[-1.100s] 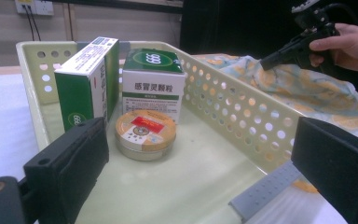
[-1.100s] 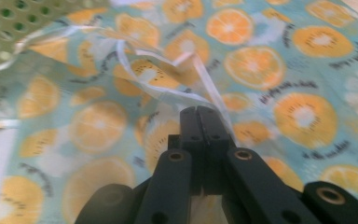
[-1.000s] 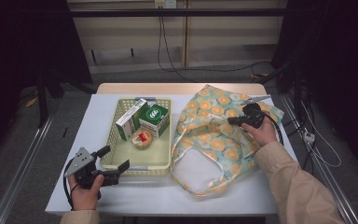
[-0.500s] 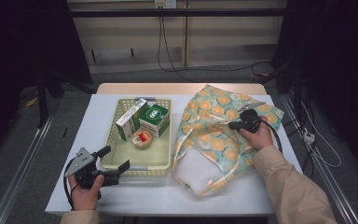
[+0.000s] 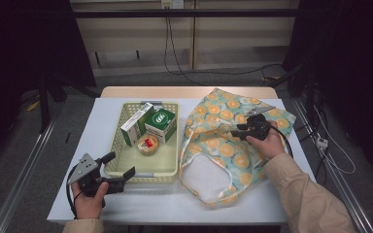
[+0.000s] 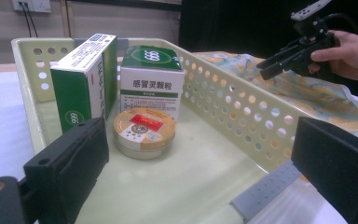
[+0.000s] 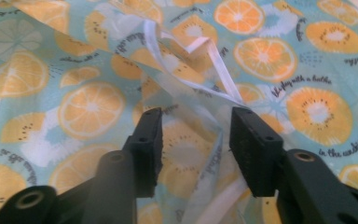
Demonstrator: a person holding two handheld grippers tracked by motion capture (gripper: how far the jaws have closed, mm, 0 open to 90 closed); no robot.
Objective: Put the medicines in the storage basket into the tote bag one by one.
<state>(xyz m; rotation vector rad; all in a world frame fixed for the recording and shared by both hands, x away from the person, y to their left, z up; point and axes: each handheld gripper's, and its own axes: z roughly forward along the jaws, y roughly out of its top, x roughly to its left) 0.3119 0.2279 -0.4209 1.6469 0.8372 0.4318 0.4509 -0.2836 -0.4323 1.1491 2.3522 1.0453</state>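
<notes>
The right gripper (image 5: 239, 131) sits over the fruit-print bag (image 5: 223, 145), right of the basket (image 5: 172, 167). Its jaws have just been opening and now stand apart; a white strap (image 7: 223, 79) lies just beyond them, apparently released, though contact is hard to judge. The left gripper (image 5: 121, 167) waits at the basket's near edge, jaws apart and empty, facing the round tin (image 6: 143, 131) and two boxes (image 6: 151, 79).

High view above table (image 5: 77, 204), left gripper view low inside basket (image 6: 242, 116), both sharing fruit-print bag (image 5: 233, 141).
</notes>
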